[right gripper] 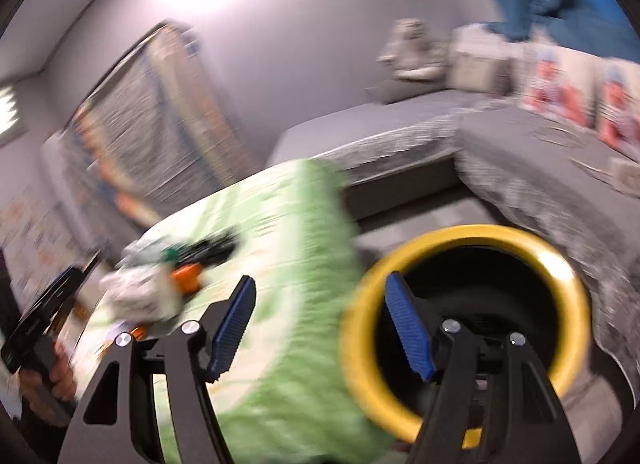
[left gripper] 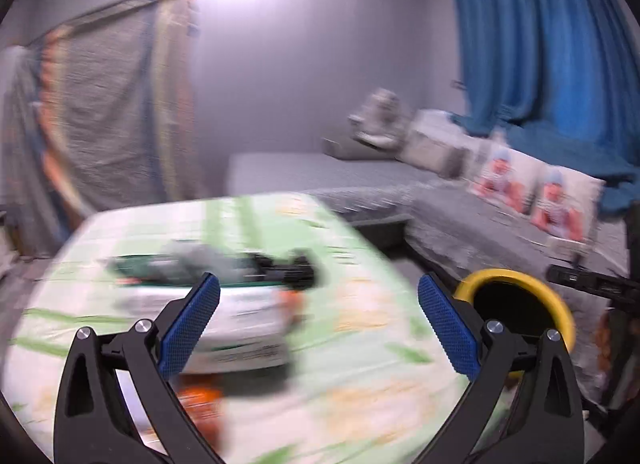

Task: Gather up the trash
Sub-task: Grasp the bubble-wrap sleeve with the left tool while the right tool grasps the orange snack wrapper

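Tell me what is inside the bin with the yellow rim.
Only darkness shows inside the bin. Its inside looks black in both views, and the right gripper covers part of the opening, so any trash there cannot be seen.

A home living room, by the look of it. Grey L-shaped sofa (left gripper: 460, 216) with printed cushions (left gripper: 532, 192), blue curtains (left gripper: 536, 44) behind, low table (left gripper: 360, 364) under a green floral cloth (everything motion-blurred).

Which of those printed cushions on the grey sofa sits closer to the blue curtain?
In the left wrist view, the printed cushion farther back sits nearer the blue curtain; its twin lies closer to the camera, toward the frame's right edge.
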Available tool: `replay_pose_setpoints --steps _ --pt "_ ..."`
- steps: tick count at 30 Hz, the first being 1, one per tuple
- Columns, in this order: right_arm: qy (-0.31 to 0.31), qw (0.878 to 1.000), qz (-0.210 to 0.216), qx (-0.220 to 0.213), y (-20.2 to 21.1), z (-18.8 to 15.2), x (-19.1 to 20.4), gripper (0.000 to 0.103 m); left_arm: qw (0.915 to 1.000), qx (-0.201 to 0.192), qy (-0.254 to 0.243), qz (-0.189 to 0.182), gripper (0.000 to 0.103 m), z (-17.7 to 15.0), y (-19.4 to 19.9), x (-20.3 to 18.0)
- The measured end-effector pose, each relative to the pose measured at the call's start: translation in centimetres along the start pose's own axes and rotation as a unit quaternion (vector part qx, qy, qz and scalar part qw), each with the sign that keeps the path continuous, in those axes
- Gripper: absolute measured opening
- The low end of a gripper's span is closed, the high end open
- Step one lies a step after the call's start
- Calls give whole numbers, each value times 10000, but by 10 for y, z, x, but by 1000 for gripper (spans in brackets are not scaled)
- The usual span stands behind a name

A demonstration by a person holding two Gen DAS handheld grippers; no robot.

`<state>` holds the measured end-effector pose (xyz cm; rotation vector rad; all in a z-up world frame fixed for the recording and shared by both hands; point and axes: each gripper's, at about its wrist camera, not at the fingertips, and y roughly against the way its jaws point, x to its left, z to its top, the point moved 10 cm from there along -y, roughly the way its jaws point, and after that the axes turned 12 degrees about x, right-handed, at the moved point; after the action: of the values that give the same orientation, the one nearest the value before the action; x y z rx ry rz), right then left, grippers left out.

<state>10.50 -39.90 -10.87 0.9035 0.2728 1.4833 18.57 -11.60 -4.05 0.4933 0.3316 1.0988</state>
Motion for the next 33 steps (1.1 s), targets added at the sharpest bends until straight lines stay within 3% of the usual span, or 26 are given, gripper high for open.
replay_pose_setpoints --steps 2,5,8,10,16,19,25,26,28,29,33 --pt "459 9979 394 245 -18 -10 59 64 9986 -190 214 436 95 -10 20 39" --pt "1006 9888 875 670 -45 -32 136 64 9851 -425 711 1508 95 -36 52 113" --pt "1550 9727 1251 1192 -77 -60 212 64 9728 -372 1080 2013 95 -58 68 162" --pt "2042 9607 1227 1424 -98 -78 255 64 9655 -215 1358 2210 95 -74 73 193" --pt "2607 9372 931 2120 -153 -116 312 64 9555 -1 2010 2159 95 -107 76 232" --pt "2845 9346 549 2064 -170 -121 320 64 9549 24 2049 2149 95 -114 73 241" --pt "2762 9321 279 2329 -207 -126 317 63 9636 231 1883 1885 95 -120 56 227" --pt "2718 9324 277 2366 -212 -125 316 54 9650 301 1823 1858 95 -122 52 224" --pt "2521 9348 398 2471 -212 -125 310 47 9678 463 1707 1793 95 -126 43 218" --pt "2466 9357 440 2483 -210 -124 307 36 9688 523 1675 1749 95 -128 39 215" --pt "2318 9338 811 2602 -193 -121 295 27 9744 713 1464 1548 95 -130 27 199"
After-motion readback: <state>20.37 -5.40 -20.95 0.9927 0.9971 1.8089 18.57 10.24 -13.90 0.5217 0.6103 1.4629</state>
